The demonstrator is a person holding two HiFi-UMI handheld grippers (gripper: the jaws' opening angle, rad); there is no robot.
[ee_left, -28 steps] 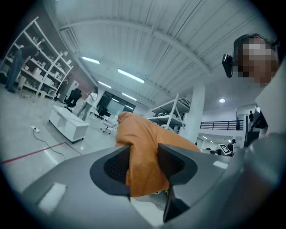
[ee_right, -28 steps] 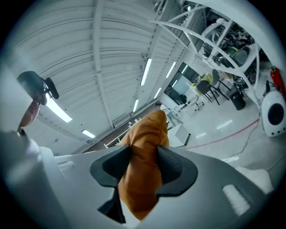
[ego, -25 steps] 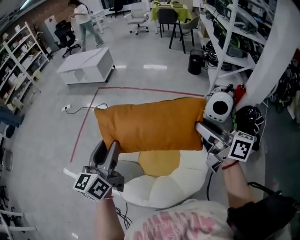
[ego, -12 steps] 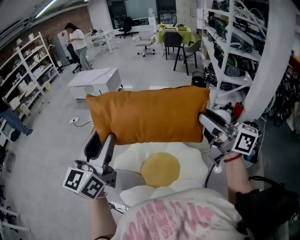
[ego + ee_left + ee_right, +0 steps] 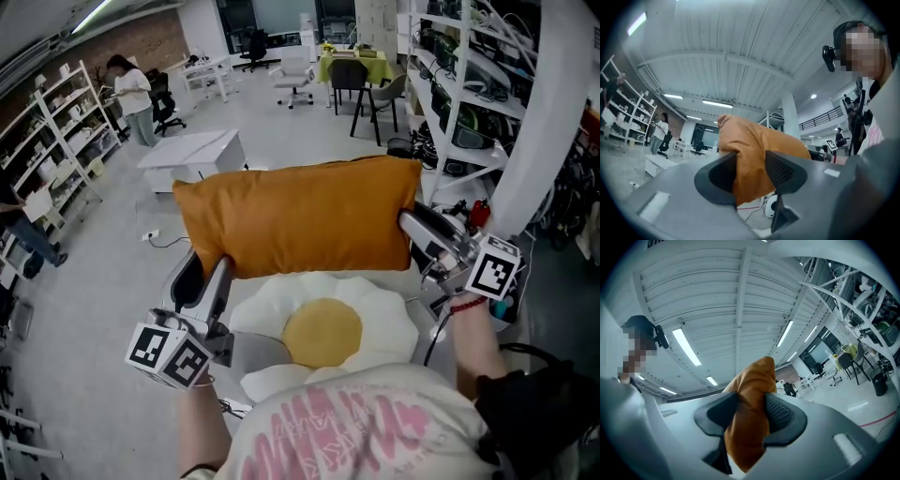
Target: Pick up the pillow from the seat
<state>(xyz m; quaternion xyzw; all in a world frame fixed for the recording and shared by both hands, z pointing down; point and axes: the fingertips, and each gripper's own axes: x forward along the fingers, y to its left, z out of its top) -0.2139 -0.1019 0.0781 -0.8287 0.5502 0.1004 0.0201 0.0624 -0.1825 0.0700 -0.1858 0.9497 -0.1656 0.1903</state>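
Observation:
An orange rectangular pillow [image 5: 298, 217] hangs in the air, stretched level between my two grippers, above a white flower-shaped seat [image 5: 384, 319] with a yellow round centre [image 5: 322, 332]. My left gripper [image 5: 217, 274] is shut on the pillow's lower left corner; in the left gripper view the orange pillow [image 5: 751, 159] is pinched between both pads. My right gripper [image 5: 412, 230] is shut on the pillow's right edge, and the right gripper view shows the pillow [image 5: 749, 420] squeezed between its jaws.
A white low cabinet [image 5: 192, 157] stands on the floor beyond the pillow. Metal shelving [image 5: 469, 84] runs along the right, with a white round device [image 5: 448, 202] at its foot. A person [image 5: 131, 98] stands by shelves at far left. Chairs and a green table [image 5: 354, 67] are at the back.
Both grippers have lifted the pillow up off the seat, which now shows whole beneath it. In the last half second the pillow has barely moved.

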